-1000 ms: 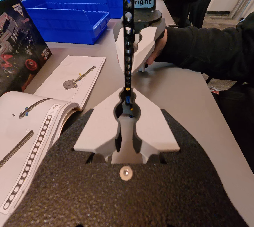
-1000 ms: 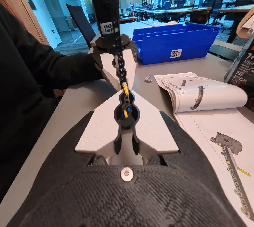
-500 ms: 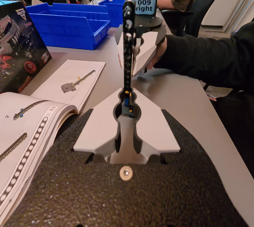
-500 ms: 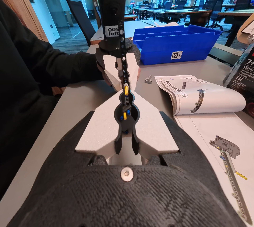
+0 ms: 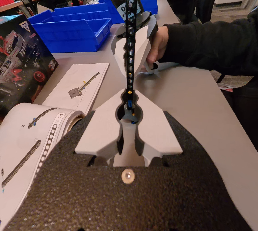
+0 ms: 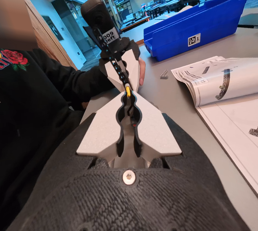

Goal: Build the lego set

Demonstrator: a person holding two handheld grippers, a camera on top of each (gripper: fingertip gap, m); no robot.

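Between my two grippers, above the grey table (image 5: pixel 181 105), hangs the long black lego beam (image 5: pixel 130 51). My left gripper (image 5: pixel 129 91) is clenched on the end carrying the yellow and blue pins. My right gripper (image 6: pixel 128 93) pinches the end with the yellow pin (image 6: pixel 127 93). Both look closed on the same beam, so I judge the main risk is twisting: if my hands tilt differently, the beam could bend, pop a pin, or slip out of one grasp onto the table. From the left wrist I see the set's box (image 5: pixel 21 62) and the open instruction booklet (image 5: pixel 78 84) to the left. Only the right wrist shows a small grey angled piece (image 6: pixel 164 74) lying loose on the table near the blue bin (image 6: pixel 195 28).
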